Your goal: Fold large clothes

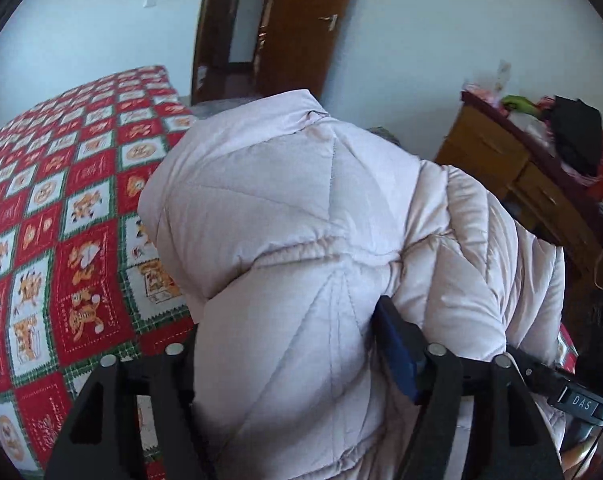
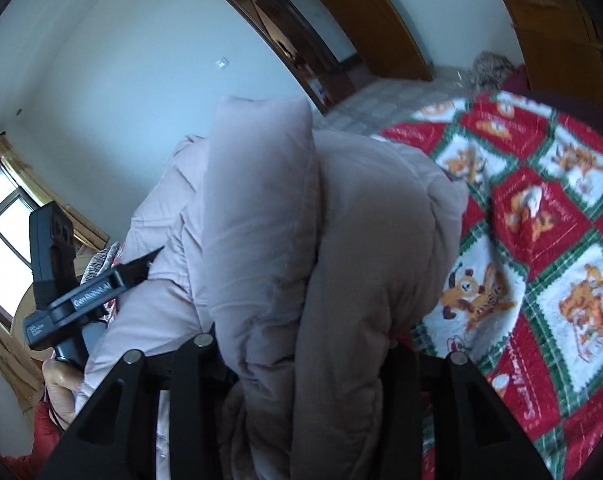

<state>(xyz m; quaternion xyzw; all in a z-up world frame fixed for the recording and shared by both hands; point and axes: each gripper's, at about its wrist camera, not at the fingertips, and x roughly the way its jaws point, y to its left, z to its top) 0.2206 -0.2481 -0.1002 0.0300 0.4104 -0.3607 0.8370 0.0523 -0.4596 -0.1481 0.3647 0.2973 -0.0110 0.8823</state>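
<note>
A pale pink quilted puffer jacket (image 1: 301,220) is lifted above the bed and fills the middle of both views; it also shows in the right wrist view (image 2: 301,240). My left gripper (image 1: 289,344) is shut on a thick fold of the jacket, with its blue pad (image 1: 397,356) pressed into the fabric. My right gripper (image 2: 301,344) is shut on another bunched part of the jacket. The left gripper's body (image 2: 73,280) shows at the left of the right wrist view, its tip touching the jacket. The fingertips are buried in fabric.
A bed with a red, white and green patterned quilt (image 1: 61,220) lies below, also in the right wrist view (image 2: 541,260). A wooden dresser (image 1: 521,172) with clutter stands at the right. A brown door (image 1: 293,28) and white walls are behind. A window (image 2: 1,240) is at left.
</note>
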